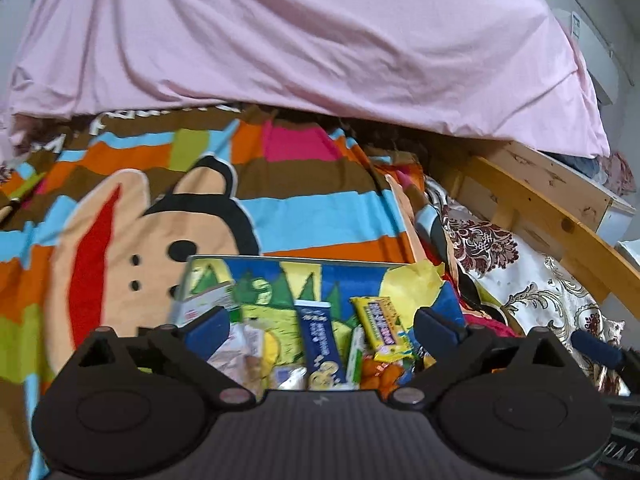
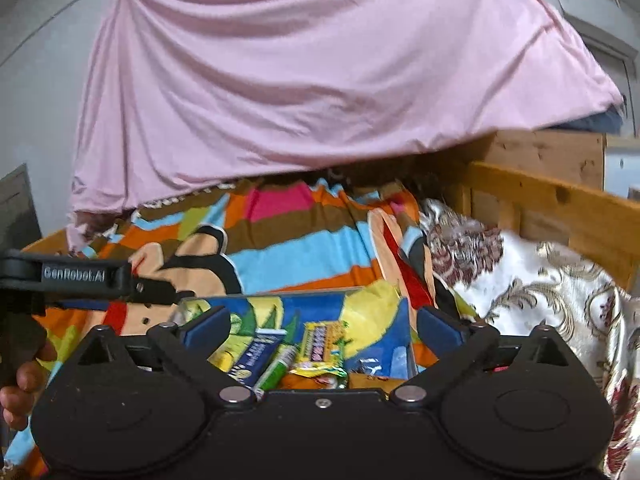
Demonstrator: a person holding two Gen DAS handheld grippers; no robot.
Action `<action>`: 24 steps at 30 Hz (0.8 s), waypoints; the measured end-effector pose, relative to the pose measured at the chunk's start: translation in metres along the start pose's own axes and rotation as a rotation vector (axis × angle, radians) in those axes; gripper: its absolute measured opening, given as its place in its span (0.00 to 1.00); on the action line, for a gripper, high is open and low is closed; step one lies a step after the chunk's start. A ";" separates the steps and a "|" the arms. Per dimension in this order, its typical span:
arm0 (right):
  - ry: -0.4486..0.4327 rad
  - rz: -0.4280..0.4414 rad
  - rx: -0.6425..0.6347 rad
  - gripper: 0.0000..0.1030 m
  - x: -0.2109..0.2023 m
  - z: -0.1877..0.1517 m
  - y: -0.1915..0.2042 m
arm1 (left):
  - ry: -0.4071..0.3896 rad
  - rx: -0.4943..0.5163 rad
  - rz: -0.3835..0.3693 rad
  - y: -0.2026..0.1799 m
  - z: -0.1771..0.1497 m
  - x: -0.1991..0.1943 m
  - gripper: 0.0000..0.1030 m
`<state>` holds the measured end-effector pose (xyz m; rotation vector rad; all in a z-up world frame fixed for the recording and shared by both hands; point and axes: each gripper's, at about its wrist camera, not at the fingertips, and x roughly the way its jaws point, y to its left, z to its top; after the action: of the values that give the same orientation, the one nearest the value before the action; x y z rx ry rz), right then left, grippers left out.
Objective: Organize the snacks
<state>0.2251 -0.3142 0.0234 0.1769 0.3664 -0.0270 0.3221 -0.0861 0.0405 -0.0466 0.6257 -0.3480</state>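
A cartoon-printed box (image 1: 256, 276) in blue, yellow and green lies open on the bed, with snacks inside. In the left wrist view I make out a blue packet (image 1: 320, 344), a yellow packet (image 1: 382, 328), an orange packet (image 1: 380, 376) and a white-and-red packet (image 1: 200, 304). My left gripper (image 1: 322, 330) hovers over them, open, with nothing between its pads. My right gripper (image 2: 324, 330) is also open and empty above the same box (image 2: 372, 316), over the blue packet (image 2: 256, 356), a green stick (image 2: 278, 364) and the yellow packet (image 2: 320, 340).
A striped cartoon blanket (image 1: 280, 208) covers the bed. A pink sheet (image 1: 300, 40) hangs over its far end. A wooden bed rail (image 1: 540, 208) and a floral cloth (image 1: 520, 280) lie to the right. One of the left gripper's fingers (image 2: 160, 292) and a hand (image 2: 20, 384) show at the left.
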 end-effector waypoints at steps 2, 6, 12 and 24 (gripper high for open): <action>-0.025 0.003 -0.005 0.99 -0.012 0.000 0.004 | -0.013 -0.002 0.013 0.005 -0.006 -0.013 0.99; -0.042 0.010 -0.003 0.99 -0.031 -0.003 0.010 | -0.023 -0.012 0.035 0.014 -0.020 -0.039 0.99; -0.043 0.025 -0.030 0.99 -0.057 -0.014 0.021 | -0.035 -0.013 0.074 0.022 -0.047 -0.072 0.99; -0.056 0.041 -0.072 0.99 -0.107 -0.038 0.036 | -0.067 -0.025 0.135 0.034 -0.094 -0.123 0.99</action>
<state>0.1137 -0.2726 0.0330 0.1126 0.3076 0.0213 0.1849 -0.0068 0.0292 -0.0391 0.5633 -0.2072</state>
